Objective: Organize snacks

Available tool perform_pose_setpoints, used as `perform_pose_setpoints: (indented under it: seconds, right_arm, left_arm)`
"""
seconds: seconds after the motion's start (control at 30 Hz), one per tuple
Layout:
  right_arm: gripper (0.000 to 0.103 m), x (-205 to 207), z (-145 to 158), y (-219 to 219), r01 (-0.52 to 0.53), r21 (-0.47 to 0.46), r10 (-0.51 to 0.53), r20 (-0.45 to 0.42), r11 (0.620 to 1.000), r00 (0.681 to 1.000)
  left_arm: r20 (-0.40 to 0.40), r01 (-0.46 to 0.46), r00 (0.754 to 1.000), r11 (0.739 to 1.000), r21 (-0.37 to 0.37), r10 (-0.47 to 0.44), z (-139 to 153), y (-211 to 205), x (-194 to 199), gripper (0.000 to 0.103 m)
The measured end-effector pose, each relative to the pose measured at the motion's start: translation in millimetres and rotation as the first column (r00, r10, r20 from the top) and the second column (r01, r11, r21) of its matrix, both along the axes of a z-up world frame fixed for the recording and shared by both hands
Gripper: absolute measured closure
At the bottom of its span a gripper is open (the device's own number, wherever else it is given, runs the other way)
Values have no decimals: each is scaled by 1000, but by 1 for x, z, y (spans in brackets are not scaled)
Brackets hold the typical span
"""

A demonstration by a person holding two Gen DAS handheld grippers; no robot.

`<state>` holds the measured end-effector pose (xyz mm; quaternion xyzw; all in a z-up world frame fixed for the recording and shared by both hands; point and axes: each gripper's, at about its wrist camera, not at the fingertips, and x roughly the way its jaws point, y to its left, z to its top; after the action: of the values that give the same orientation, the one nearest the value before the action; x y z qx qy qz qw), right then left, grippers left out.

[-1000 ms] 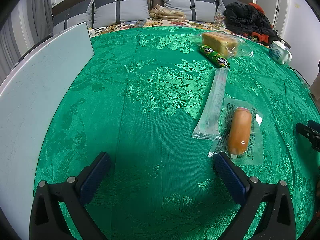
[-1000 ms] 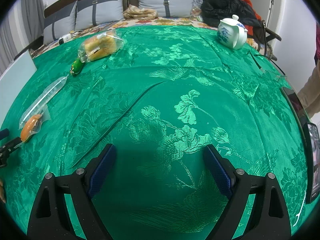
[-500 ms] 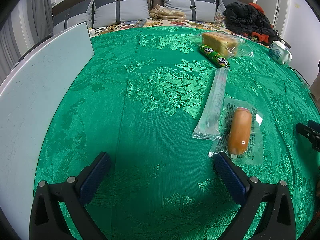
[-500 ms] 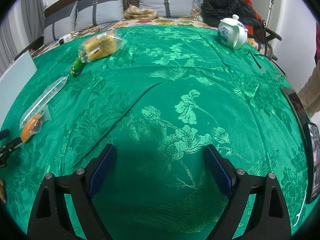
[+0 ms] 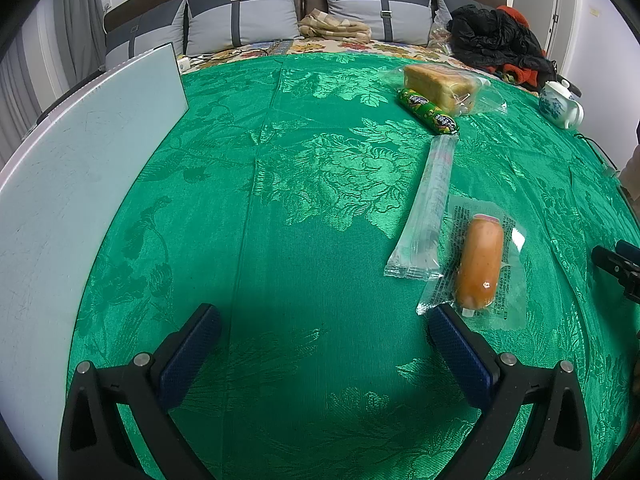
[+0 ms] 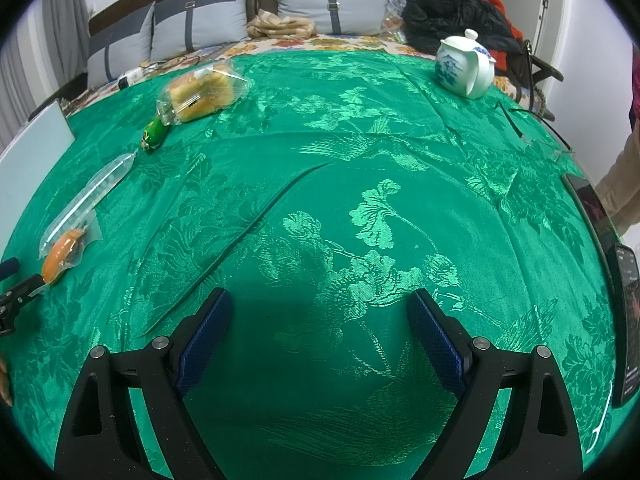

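Several wrapped snacks lie in a line on the green cloth. An orange sausage in clear wrap [image 5: 480,260] lies just beyond my left gripper's right finger. A long clear packet [image 5: 428,208], a green sausage stick [image 5: 428,110] and bagged bread [image 5: 440,86] lie farther back. My left gripper [image 5: 324,324] is open and empty over bare cloth. My right gripper [image 6: 320,312] is open and empty. In the right wrist view the sausage [image 6: 62,256], clear packet [image 6: 90,196], green stick [image 6: 154,134] and bread [image 6: 202,92] lie at the far left.
A pale flat board [image 5: 76,184] stands along the left edge. A white and blue teapot [image 6: 464,66] sits at the back right. A phone [image 6: 628,320] lies at the right table edge. Pillows and clothes lie on the bed behind.
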<state>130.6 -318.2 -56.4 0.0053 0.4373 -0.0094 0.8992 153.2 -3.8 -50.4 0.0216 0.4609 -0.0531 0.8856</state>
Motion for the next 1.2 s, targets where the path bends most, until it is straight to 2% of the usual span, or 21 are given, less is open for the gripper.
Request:
perform_pose_setpoints:
  seconds: [0.53, 0.6, 0.67, 0.77, 0.87, 0.93, 0.97, 1.0, 1.03, 1.07, 1.1, 1.2]
  right_arm:
    - [11, 0, 0, 0, 0, 1, 0, 0, 1000, 1000]
    - [11, 0, 0, 0, 0, 0, 0, 0, 1000, 1000]
    - [11, 0, 0, 0, 0, 1, 0, 0, 1000, 1000]
    - [11, 0, 0, 0, 0, 0, 0, 0, 1000, 1000]
    - [11, 0, 0, 0, 0, 1, 0, 0, 1000, 1000]
    - [11, 0, 0, 0, 0, 1, 0, 0, 1000, 1000]
    - [11, 0, 0, 0, 0, 1, 0, 0, 1000, 1000]
    - [11, 0, 0, 0, 0, 1, 0, 0, 1000, 1000]
    - [11, 0, 0, -1, 0, 1, 0, 0, 1000, 1000]
    - [11, 0, 0, -1, 0, 2, 0, 0, 1000, 1000]
    - [11, 0, 0, 0, 0, 2, 0, 0, 1000, 1000]
    - [11, 0, 0, -1, 0, 0, 0, 0, 1000, 1000]
  left_arm:
    - [-1, 0, 1000, 1000, 1, 0, 0, -1, 0, 0]
    - [-22, 33, 999, 999, 0, -33, 1, -2, -5, 0]
    - [-53, 83, 995, 995, -56, -86, 8, 2, -6, 1]
    - [5, 91, 996, 987, -129, -91, 33, 1, 9, 1]
    - [-5, 125, 992, 984, -128, -126, 44, -21, 42, 3]
    - [-62, 170, 982, 980, -101, -176, 37, -47, 67, 14]
    - [-105, 191, 975, 979, -71, -198, 27, -62, 80, 26]
    - [-135, 200, 969, 979, -47, -205, 20, -72, 88, 44]
    - [-162, 196, 967, 980, -17, -196, 12, -80, 95, 47]
    - [-114, 181, 977, 983, 18, -178, 14, -85, 98, 61]
    - [-112, 160, 981, 987, 7, -158, 15, -84, 102, 79]
    - [-133, 51, 989, 994, -101, -64, 18, -61, 106, 85]
